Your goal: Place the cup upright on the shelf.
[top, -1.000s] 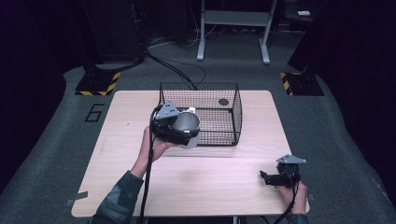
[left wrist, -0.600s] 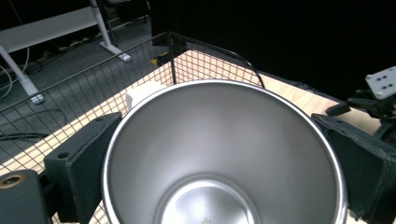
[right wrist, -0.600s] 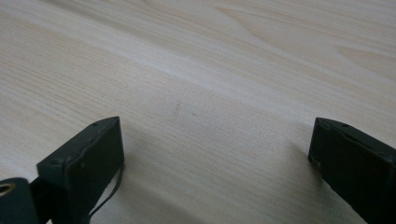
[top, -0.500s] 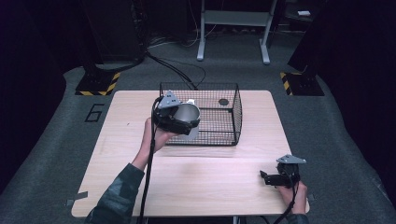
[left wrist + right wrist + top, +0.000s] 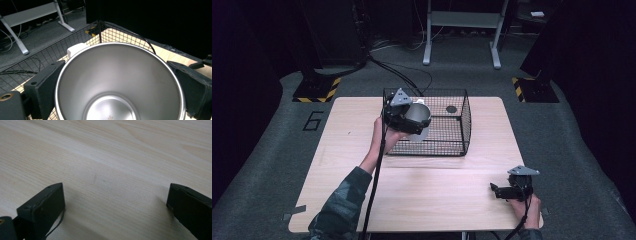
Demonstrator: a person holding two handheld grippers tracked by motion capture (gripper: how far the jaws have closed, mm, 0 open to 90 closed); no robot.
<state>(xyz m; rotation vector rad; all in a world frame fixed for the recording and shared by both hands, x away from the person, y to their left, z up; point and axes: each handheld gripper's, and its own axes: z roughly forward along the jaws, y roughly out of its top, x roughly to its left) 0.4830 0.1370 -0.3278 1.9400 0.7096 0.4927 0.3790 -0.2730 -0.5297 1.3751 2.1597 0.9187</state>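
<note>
A steel cup (image 5: 421,115) is held at the left end of a black wire basket (image 5: 447,145), above its rim, with my left gripper (image 5: 410,120) shut on it. The left gripper view looks down into the bare, shiny inside of the cup (image 5: 120,82), with one black jaw pressed on each side of it. A white object (image 5: 75,48) peeks out beyond the cup's rim, inside the basket mesh (image 5: 50,57). My right gripper (image 5: 506,191) rests low at the table's front right, open, with bare wood between its jaws (image 5: 116,192).
The basket stands at the back middle of the wooden table (image 5: 337,165), with a small dark round thing (image 5: 451,109) on its floor. A cable trails from my left gripper off the front edge. Dark floor, stand legs (image 5: 462,30) and striped bases lie beyond.
My left gripper has carried the cup away from the person and a little right, from in front of the basket to over its left end. The right gripper has stayed put.
</note>
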